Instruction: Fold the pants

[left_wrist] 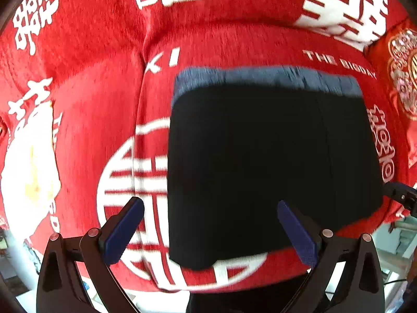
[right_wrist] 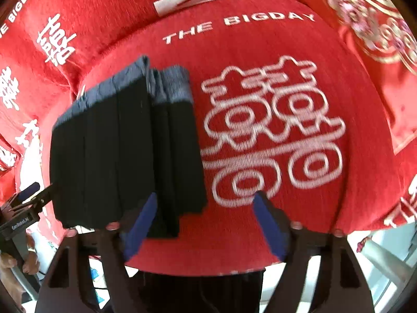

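Both grippers hang above the red cover, pointing down at it, and neither holds anything. Starting at the left: the left gripper (left_wrist: 209, 232) has its blue pads spread wide, one over the big white round emblem (left_wrist: 146, 182) printed on the cover, the other over the near part of the pants (left_wrist: 271, 161). Nothing is pinched between them, and I cannot tell whether a pad tip brushes the cloth.

The pants lie as a dark, squarish folded bundle on the red printed cover (right_wrist: 273, 39), grey-blue waistband (left_wrist: 265, 78) at the far edge. From the right side you can see the layers stacked in steps, the right-hand part sitting a little proud of the rest, so the stack is not quite flush.

Further right, the right gripper (right_wrist: 204, 224) is also parted. Its left pad sits over the near right corner of the bundle, its right pad over the white double-happiness motif (right_wrist: 271, 133), with bare cover between.

To my eye the fold looks nearly finished. What could spoil it is a pad snagging the top layer as a gripper pulls off sideways, dragging the stepped edge open. The cover is soft and lumpy over cushions, so the bundle could also slump toward the seam on the left if nudged. Lifting straight up seems safest.
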